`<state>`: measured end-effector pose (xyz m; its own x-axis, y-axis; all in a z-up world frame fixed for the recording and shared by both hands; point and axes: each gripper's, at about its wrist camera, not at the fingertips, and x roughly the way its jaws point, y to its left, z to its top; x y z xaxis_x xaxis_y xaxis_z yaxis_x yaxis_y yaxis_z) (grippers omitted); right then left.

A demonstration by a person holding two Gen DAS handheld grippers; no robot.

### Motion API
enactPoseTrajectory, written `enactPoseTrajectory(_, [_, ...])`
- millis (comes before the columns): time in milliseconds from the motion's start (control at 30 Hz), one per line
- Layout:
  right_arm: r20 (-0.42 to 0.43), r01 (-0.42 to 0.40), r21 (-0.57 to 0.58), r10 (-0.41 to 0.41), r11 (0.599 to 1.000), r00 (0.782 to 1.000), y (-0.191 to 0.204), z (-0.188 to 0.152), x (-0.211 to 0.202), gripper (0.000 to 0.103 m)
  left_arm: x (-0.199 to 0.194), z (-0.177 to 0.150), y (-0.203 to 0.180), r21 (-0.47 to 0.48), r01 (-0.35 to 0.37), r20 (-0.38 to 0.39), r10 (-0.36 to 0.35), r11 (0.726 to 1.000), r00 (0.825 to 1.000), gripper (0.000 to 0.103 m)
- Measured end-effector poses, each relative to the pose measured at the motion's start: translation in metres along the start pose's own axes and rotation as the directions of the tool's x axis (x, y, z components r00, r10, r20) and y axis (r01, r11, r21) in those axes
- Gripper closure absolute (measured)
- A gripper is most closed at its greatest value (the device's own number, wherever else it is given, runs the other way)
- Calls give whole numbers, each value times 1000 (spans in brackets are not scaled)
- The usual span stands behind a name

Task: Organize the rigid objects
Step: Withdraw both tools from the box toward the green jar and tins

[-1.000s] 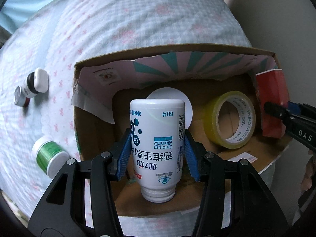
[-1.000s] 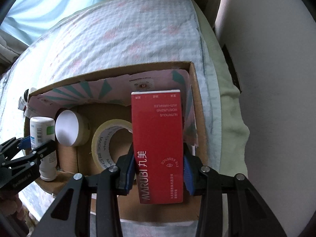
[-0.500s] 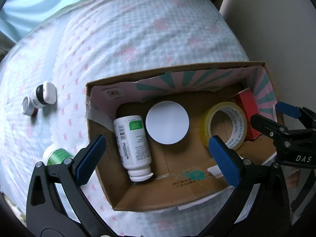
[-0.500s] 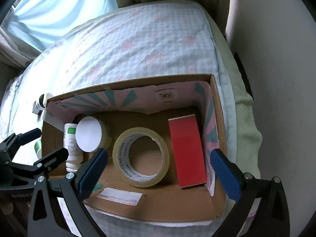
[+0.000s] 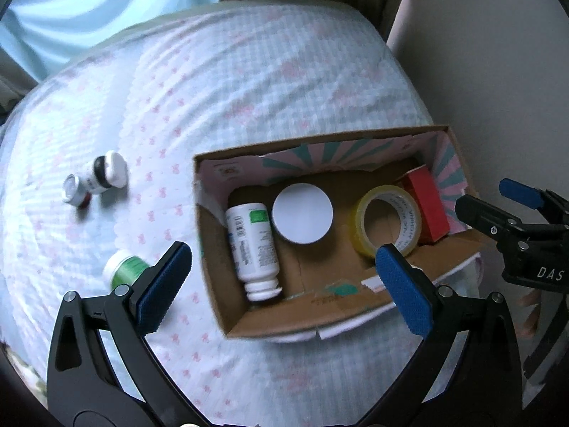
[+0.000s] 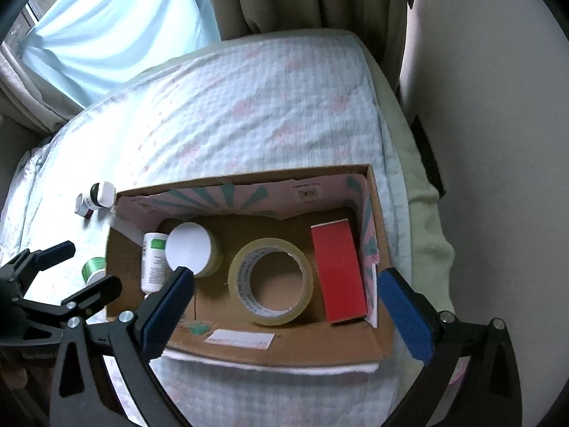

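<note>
On the bed (image 6: 270, 114) sits my cardboard box (image 6: 249, 350), holding the red carton (image 6: 338, 270), tape roll (image 6: 271, 281), white jar (image 6: 190, 249) and supplement bottle (image 5: 254, 245). Both my left gripper (image 5: 282, 277) and right gripper (image 6: 284, 306) hang above, released wide, gripping nothing.

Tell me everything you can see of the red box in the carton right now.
The red box is a slim, plain red carton, apparently cardboard, closed, with a pale strip at its far end. It lies flat on the floor of the cardboard box, along the right wall, lengthwise front to back. The tape roll sits just left of it; contact is unclear. Neither gripper touches it.
</note>
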<state>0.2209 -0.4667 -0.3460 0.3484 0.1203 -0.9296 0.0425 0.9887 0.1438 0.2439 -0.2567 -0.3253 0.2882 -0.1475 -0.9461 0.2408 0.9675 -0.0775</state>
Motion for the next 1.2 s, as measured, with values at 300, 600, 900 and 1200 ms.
enactPoseTrajectory(300, [131, 4, -65, 5, 998, 991, 42, -7, -71, 0, -87, -19, 21, -9, 8, 95, -7, 1000, 995, 0])
enactPoseTrajectory(600, [183, 55, -106, -35, 993, 982, 96, -25, -119, 0, -152, -50, 74, -40, 16, 172, -9, 999, 985, 0])
enactPoseTrajectory(900, [240, 72, -39, -61, 997, 969, 178, -55, -159, 0, -197, -91, 183, -37, 11, 242, -2, 999, 970, 0])
enactPoseTrajectory(1200, [196, 49, 50, -58, 998, 979, 275, -67, -149, 0, -222, -90, 298, 87, 18, 249, -39, 996, 968, 0])
